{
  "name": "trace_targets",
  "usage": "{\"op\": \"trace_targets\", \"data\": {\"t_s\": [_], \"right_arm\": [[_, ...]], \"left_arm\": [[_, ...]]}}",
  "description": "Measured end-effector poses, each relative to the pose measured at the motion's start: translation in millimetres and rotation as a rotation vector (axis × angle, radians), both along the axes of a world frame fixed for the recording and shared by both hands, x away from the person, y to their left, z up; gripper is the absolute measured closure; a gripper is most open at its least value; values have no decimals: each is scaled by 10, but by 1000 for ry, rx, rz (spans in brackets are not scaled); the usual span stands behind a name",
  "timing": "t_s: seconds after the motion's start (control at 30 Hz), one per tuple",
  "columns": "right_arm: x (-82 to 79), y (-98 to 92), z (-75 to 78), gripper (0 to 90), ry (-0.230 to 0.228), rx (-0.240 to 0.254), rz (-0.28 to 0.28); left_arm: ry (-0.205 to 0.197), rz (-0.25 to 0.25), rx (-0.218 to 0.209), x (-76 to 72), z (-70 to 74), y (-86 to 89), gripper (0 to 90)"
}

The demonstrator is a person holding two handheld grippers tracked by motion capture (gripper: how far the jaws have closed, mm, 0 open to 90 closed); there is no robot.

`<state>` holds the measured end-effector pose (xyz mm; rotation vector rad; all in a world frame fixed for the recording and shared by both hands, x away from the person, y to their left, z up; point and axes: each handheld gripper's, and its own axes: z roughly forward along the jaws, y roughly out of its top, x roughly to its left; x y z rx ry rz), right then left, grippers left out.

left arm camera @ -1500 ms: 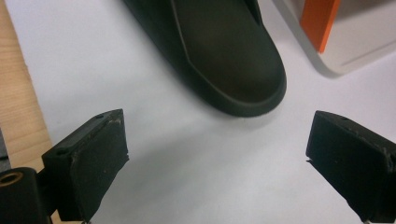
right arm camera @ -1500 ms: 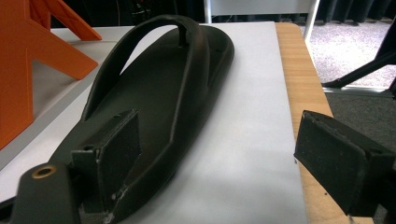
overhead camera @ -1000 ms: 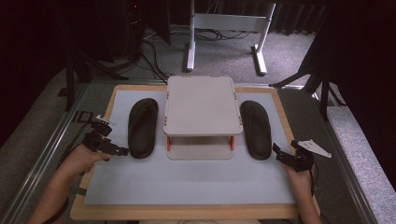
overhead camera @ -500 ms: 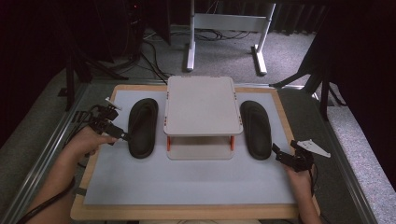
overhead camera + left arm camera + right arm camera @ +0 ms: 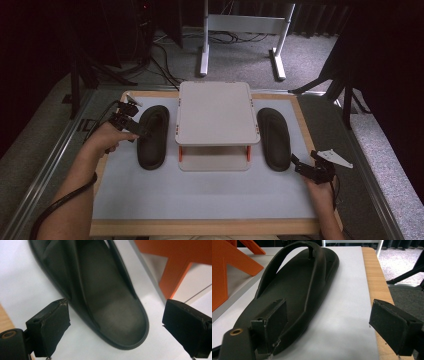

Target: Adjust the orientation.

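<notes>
While our right gripper (image 5: 301, 168) is waiting beside the heel of the right sandal (image 5: 273, 138), fingers released and grasping nothing, we are bringing the left gripper (image 5: 140, 133) forward from the near left of the bench (image 5: 200, 200) to the outer edge of the left sandal (image 5: 153, 136). A second ago it was hanging back near the bench's left border; now it is arriving at that sandal's side. In the left gripper view its fingers (image 5: 48, 326) are standing wide apart, with the rounded end of the sandal (image 5: 107, 305) lying between them and untouched. Both sandals are resting flat on the bench, one on each side of the small white rack (image 5: 216, 120). We are judging that the reach is nearly done and that closing on the left sandal is coming next.
</notes>
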<state>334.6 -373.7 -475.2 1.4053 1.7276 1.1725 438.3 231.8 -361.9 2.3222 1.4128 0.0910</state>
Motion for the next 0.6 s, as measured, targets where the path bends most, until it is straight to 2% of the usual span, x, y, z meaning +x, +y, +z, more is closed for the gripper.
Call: {"op": "trace_targets", "data": {"t_s": [0.07, 0.2, 0.3, 0.33, 0.47, 0.57, 0.6], "right_arm": [[1, 0, -1, 142, 0, 1, 0], [0, 1, -1, 142, -1, 0, -2], [0, 0, -1, 142, -3, 0, 0], [0, 1, -2, 142, -1, 1, 1], [2, 7, -4, 142, -1, -7, 6], [5, 8, -4, 143, 1, -9, 6], [7, 8, -5, 143, 3, -8, 6]], "left_arm": [[-3, 16, 5, 60, 6, -8, 119], [0, 41, 12, 176, -10, 1, 154], [12, 61, 12, 250, -43, 17, 239], [15, 70, 28, 276, -54, 23, 269], [18, 81, 13, 371, -88, 47, 361], [28, 81, 11, 425, -128, 57, 424], [32, 88, 23, 442, -142, 61, 424]]}}
